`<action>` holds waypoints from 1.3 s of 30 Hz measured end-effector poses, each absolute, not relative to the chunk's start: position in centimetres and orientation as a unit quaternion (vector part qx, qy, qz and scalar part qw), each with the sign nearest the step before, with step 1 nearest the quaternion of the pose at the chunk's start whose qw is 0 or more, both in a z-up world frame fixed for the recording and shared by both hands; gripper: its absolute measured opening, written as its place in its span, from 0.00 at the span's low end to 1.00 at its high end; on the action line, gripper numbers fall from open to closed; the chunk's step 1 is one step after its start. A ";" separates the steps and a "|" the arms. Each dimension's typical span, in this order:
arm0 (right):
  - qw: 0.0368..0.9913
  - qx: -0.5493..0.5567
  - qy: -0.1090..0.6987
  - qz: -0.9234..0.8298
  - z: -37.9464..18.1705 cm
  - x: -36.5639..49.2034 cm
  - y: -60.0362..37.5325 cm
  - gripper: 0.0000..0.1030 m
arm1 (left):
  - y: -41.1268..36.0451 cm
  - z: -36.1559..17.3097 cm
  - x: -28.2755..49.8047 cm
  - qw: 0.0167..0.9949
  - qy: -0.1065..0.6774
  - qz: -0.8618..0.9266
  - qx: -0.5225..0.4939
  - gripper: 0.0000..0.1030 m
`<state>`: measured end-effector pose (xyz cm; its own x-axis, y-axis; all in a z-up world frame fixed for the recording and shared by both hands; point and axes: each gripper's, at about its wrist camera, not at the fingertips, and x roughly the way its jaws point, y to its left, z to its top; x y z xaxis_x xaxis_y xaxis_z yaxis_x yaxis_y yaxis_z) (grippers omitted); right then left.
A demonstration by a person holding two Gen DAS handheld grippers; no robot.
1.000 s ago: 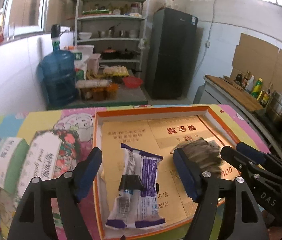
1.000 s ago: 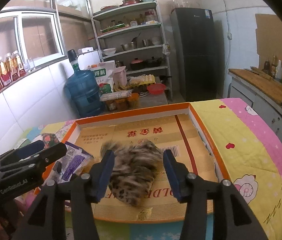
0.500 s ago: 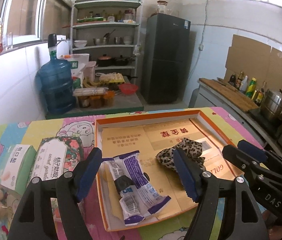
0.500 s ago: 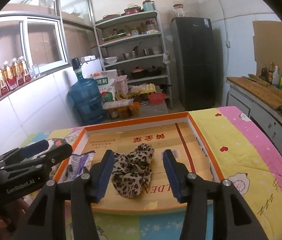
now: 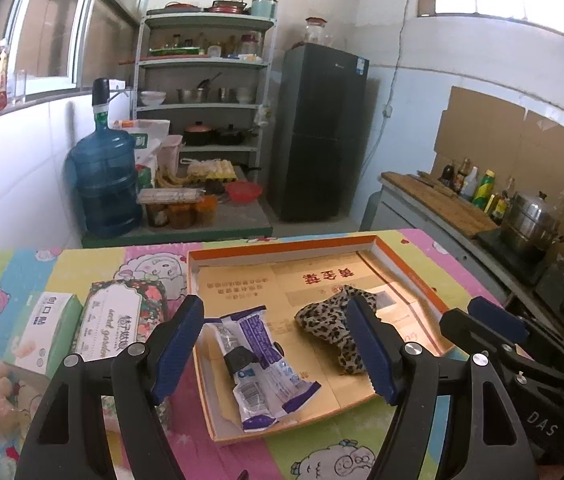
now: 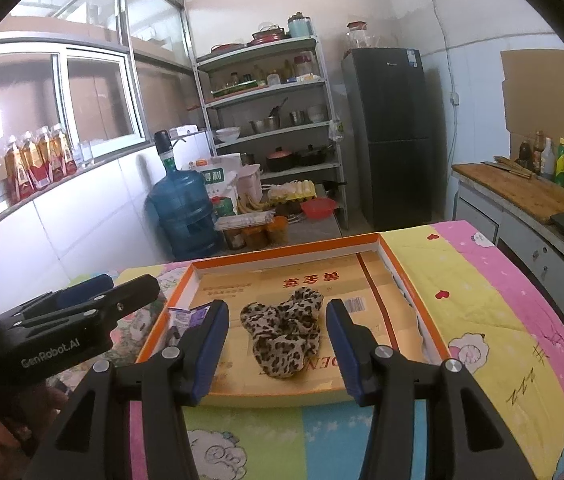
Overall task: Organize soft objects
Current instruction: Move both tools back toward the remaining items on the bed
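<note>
Both grippers hang above the near edge of the surface (image 6: 482, 280), jaws apart and empty: the left gripper (image 5: 278, 350) over the purple packet (image 5: 260, 364), the right gripper (image 6: 278, 346) over the leopard cloth (image 6: 284, 332). Both soft things lie loose in the shallow orange tray (image 6: 410, 284), well apart. A careless reach could likely snag the tray's low wall and drag it. Only the left view shows the two tissue packs (image 5: 114, 326) waiting beside the tray; the right view hides most of the packet.
</note>
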<state>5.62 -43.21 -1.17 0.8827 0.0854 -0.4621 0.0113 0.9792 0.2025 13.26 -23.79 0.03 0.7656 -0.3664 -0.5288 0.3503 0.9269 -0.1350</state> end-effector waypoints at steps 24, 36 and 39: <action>0.962 0.076 0.241 0.105 -1.0 0.3 -32.2 0.49 | -10.4 1.9 3.3 0.959 0.248 -0.137 0.011 0.73; 0.939 0.065 0.303 0.148 -5.0 -0.3 -25.4 0.49 | -2.5 -0.5 1.2 0.963 0.249 -0.106 -0.002 0.73; 0.934 0.070 0.319 0.144 -6.4 -0.4 -24.4 0.49 | -1.4 -1.4 0.8 0.960 0.251 -0.122 -0.002 0.73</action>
